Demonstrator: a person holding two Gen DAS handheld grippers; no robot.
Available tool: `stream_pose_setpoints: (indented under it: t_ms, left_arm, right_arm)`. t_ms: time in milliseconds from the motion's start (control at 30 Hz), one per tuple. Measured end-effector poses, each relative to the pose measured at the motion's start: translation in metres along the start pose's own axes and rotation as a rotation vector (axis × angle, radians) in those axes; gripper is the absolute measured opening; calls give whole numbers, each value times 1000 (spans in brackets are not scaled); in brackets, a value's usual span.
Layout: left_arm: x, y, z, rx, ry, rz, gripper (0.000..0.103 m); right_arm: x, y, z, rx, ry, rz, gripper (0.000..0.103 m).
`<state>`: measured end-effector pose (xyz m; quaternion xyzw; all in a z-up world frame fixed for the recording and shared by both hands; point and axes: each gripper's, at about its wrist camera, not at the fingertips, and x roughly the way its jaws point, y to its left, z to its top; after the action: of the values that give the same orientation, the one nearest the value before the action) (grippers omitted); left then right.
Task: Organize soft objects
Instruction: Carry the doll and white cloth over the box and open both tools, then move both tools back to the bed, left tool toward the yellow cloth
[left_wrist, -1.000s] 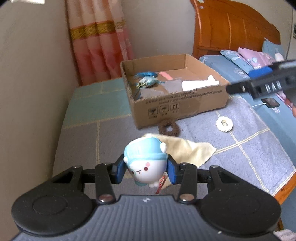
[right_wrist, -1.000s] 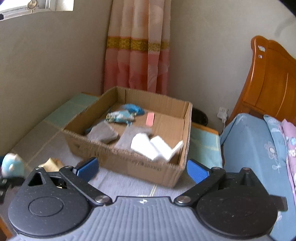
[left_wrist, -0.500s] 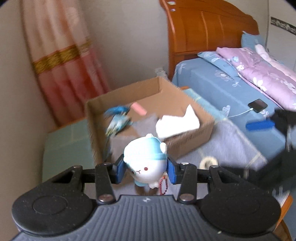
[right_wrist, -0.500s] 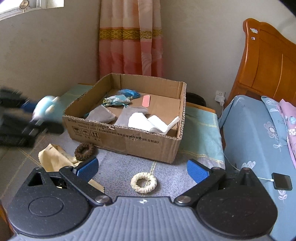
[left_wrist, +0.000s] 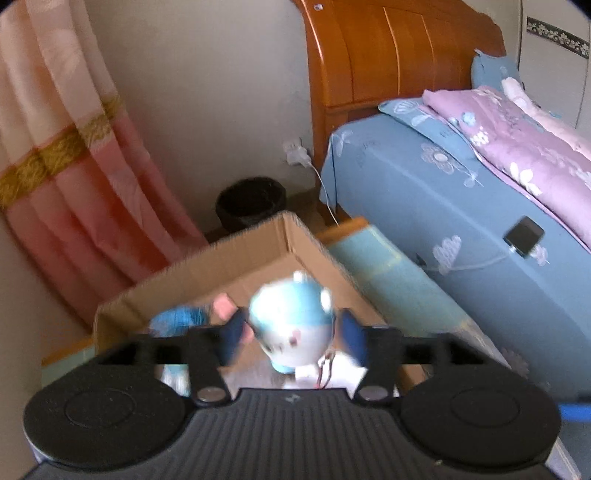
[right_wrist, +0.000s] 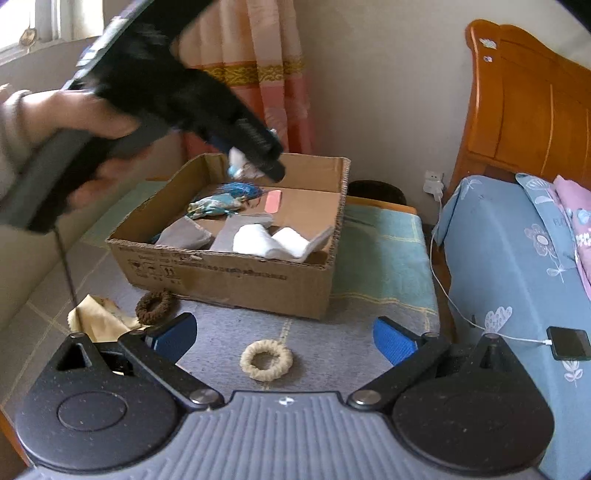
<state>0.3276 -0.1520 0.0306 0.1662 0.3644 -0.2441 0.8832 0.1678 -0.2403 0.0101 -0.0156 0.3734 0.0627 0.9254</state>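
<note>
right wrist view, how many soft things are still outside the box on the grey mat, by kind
Hair scrunchies: 2, a cream one and a brown one
Yellow cloth: 1, partly hidden behind the right gripper
Total: 3 outside the cardboard box

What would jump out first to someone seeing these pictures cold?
Probably the blue and white plush toy between the opening jaws of the left gripper, right above the open cardboard box on the grey blanket. Next, the cream scrunchie lying on the blanket in front of the box, between the open right gripper's fingers.
</note>
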Motion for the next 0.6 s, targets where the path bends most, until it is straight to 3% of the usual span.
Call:
stream_pose_setpoints:
  t_ms: [33,100,200,600]
  left_arm:
    - [2,0,1,-14,-4,33,97]
    - [-3,2,-2,-30,-31,52,97]
    - [-14,6,-9,-56,-35,21,97]
    - [-93,7,-46,-60,-65,98,98]
  right_arm:
    - [1,-3,0,11,2,2,103]
    - [2,-7,-2,29,5,7,103]
    - [2,-9,-6,28,11,12,103]
    - [-22,8,-13,26,6,10,103]
